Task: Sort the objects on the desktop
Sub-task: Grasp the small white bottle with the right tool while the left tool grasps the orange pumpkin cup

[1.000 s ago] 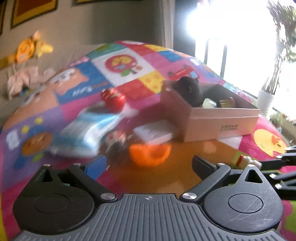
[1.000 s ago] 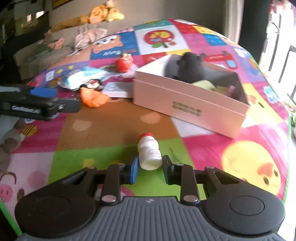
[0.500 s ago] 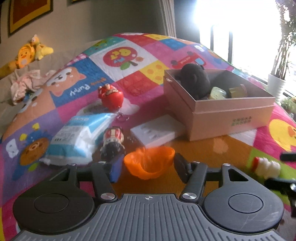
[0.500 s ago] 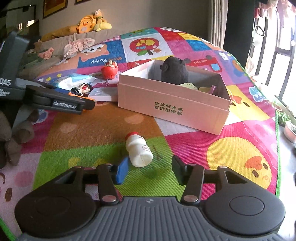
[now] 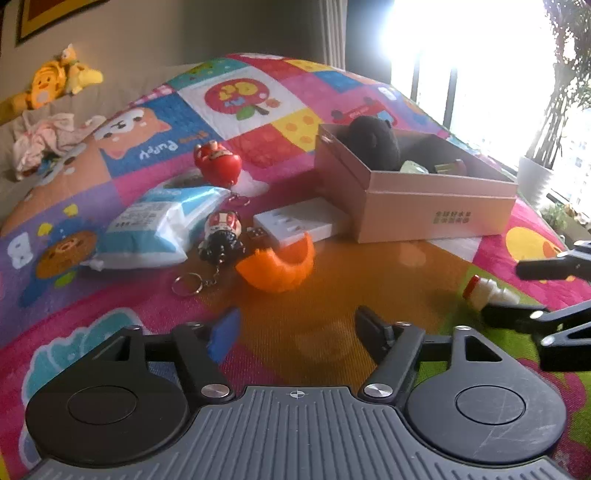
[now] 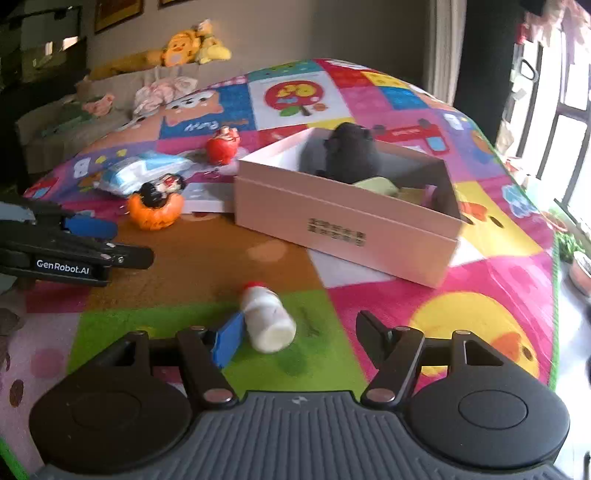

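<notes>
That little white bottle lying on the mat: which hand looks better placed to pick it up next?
The right. The bottle lies between the right gripper's opening jaws, against the blue finger, ungripped. The left gripper has bare mat between its jaws, the orange toy ahead.

A patchwork play mat [image 5: 236, 107] in loud cartoon squares — pink, yellow, blue, green — covers the surface. Behind it runs a beige sofa [image 6: 74, 122] strewn with a yellow plush toy [image 6: 184, 46] and crumpled pale clothes [image 6: 162, 92]. The wall [image 5: 221, 26] above is plain grey-beige, with framed pictures [image 5: 48, 14] cut off at the top edge. On the right, tall dark-framed windows [image 5: 461, 55] blaze with daylight beside a curtain [image 6: 443, 48] — a potted plant [image 5: 535, 177] stands by the glass.
</notes>
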Demonstrator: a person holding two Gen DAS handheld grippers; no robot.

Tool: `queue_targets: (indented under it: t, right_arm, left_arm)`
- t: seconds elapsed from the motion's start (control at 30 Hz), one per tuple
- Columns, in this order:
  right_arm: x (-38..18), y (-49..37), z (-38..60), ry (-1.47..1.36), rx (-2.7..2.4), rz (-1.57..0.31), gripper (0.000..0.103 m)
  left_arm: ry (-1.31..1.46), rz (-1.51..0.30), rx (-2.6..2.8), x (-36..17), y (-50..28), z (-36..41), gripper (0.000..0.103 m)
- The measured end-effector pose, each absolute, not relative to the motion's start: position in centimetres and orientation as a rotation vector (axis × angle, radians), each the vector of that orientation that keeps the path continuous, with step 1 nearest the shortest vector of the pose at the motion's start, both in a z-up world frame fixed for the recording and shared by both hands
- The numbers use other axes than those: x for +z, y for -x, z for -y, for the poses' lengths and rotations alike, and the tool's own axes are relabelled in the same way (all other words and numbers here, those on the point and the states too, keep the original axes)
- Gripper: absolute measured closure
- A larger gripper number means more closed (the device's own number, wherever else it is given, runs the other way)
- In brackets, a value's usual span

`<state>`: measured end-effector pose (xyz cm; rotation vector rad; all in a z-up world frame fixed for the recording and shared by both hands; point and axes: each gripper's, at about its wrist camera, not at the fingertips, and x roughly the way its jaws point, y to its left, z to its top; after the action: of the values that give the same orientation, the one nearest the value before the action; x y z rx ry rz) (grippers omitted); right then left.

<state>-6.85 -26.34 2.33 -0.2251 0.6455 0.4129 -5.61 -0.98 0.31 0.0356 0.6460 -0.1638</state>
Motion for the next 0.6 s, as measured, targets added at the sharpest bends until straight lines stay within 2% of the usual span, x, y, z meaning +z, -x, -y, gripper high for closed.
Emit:
queue_targets:
  t: [0.1,0.13,0.23,0.47,0.53,0.6]
  right_arm:
    - [2.3,6.4,25.4,0.194,0.451,-0.681,0.039]
    - [2.3,6.4,25.1,0.188,0.46,-0.687,0.047]
    - [2.0,6.6,24.3,0.194,0.471,-0.682,0.061]
    - [1.7,7.5,24.1,0.207,0.452,-0.645,0.064]
    - [1.7,7.6,24.0,0.219,0.448,-0.638,0.064]
    - [1.7,7.5,24.1,0.212,0.45,-0.64,0.064]
  left_arm:
    - [-0.029,-0.644,-0.162,0.3,5.6,0.9,0.022]
    - [-0.027,-0.644,-0.161,0.3,5.6,0.9,0.021]
    - [-0.025,-0.642,-0.16,0.4,5.6,0.8,0.019]
    - [-0.053,-0.611,-0.124,0.8,3.1,1.6,0.018]
    - [-0.049,-0.622,-0.11,0.7,1.6,1.9,0.021]
    - [-0.057,-0.64,-0.104,0.5,0.5,2.1,0.032]
